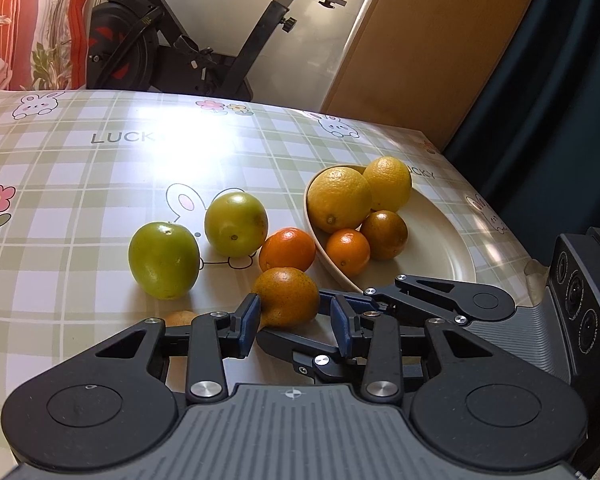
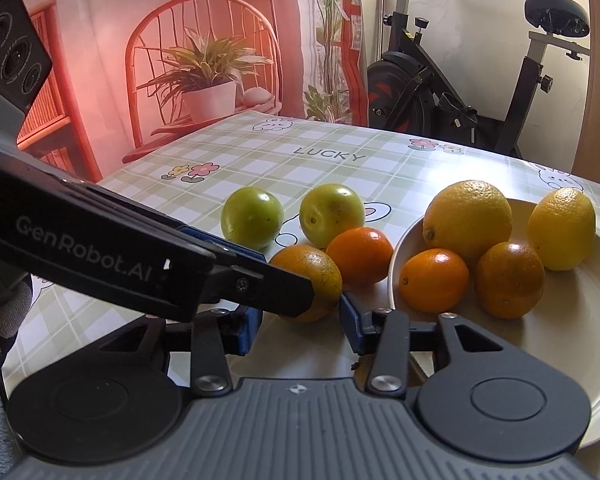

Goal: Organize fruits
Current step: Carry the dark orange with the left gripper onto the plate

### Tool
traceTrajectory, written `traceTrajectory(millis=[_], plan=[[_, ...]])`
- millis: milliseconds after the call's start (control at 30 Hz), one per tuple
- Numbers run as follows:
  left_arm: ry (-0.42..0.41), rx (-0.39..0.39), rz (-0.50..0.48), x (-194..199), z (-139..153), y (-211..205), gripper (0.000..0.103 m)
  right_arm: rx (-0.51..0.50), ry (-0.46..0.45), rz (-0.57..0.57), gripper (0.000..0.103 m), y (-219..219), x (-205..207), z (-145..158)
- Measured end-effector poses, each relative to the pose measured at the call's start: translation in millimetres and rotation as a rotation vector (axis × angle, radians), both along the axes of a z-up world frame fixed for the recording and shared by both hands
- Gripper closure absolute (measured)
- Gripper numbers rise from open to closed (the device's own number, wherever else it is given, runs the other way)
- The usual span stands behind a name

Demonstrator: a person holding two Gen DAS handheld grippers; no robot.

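Observation:
A cream plate [image 1: 432,248] [image 2: 580,340] holds two lemons [image 1: 340,200] [image 2: 468,216] and two small oranges [image 1: 348,250] [image 2: 434,280]. On the cloth beside it lie two green fruits [image 1: 164,260] [image 2: 252,216], a bright orange [image 1: 287,249] [image 2: 360,254] and a dull yellow-orange fruit [image 1: 286,296] [image 2: 312,268]. My left gripper [image 1: 296,320] is open with its pads either side of the dull fruit. My right gripper [image 2: 300,320] is open just in front of the same fruit, crossing under the left gripper.
The table has a green plaid cloth [image 1: 80,184] with rabbit prints. An exercise bike [image 1: 188,40] stands beyond the far edge. A wooden panel [image 1: 420,40] stands at the back right. Another small fruit [image 1: 180,317] peeks from behind my left finger.

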State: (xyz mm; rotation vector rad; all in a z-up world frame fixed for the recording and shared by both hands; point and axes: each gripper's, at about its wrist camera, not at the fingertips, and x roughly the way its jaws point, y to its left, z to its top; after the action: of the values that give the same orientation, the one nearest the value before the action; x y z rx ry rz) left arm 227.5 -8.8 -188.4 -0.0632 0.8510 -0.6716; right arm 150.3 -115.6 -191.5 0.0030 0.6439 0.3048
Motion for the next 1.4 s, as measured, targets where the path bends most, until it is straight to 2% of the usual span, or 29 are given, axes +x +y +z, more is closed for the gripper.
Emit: traceTrajectory(millis=[433,500,600,833,1000,1200,1400], plan=[[0.035,-0.017,0.047,16.6,-4.9,3.1,0.062,0.002,-0.013,0.006,0.063,1.4,-3.4,0.8],[0.032,-0.013,0.034,14.5,-5.0,0.9,0.063,0.001,-0.008,0.002,0.063,0.7,-2.5,0.4],[0.015,0.016,0.012,7.7,-4.3,-4.5,0.063,0.007,-0.003,-0.011,0.057,-1.2,-1.1,0.1],[0.007,0.032,0.007,0.0,-4.2,-6.5,0.063,0.03,-0.005,-0.012,0.057,-4.0,-2.0,0.9],[-0.007,0.024,0.017,-4.7,1.8,-7.9,0.063,0.051,-0.045,-0.012,0.058,-7.4,-10.6,3.5],[-0.028,0.05,-0.007,-10.0,12.4,-17.4,0.063,0.076,-0.106,-0.027,0.058,-14.9,-22.3,8.3],[-0.043,0.065,-0.026,-13.0,17.9,-29.6,0.063,0.11,-0.127,-0.051,0.058,-26.4,-29.7,11.5]])
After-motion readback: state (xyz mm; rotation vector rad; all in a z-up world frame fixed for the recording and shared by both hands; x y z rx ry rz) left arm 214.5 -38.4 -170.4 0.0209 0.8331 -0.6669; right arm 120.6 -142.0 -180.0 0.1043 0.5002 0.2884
